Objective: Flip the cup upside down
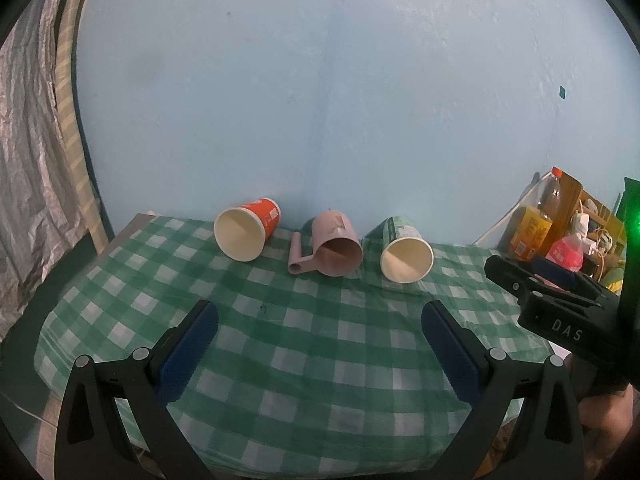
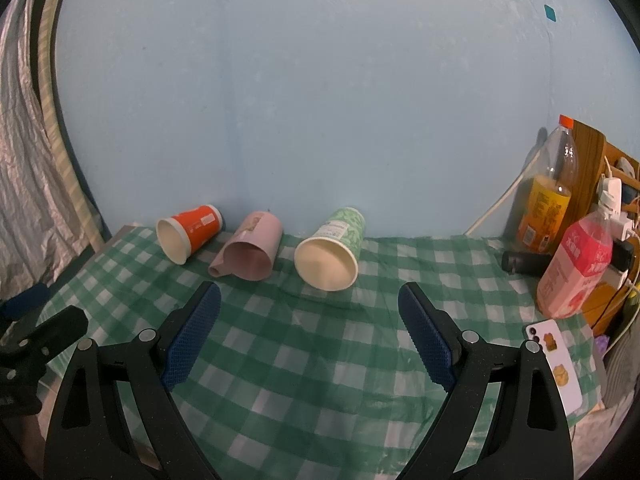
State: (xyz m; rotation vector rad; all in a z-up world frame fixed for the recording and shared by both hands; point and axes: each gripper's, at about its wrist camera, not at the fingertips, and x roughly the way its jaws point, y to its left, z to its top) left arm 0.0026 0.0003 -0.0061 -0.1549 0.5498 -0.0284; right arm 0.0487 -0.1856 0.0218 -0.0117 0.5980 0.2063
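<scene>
Three cups lie on their sides in a row along the far edge of a green checked tablecloth [image 1: 304, 344], mouths facing the cameras: an orange paper cup [image 1: 245, 233] at 11 o'clock, a pink mug [image 1: 332, 247] at 12, its handle pointing left, and a green paper cup [image 1: 404, 251] at 1. Below, the left gripper [image 1: 320, 322] and right gripper [image 2: 309, 304] hover over the cloth, jaws spread wide, holding nothing. Bottles [image 2: 548, 196] stand at 3 o'clock.
</scene>
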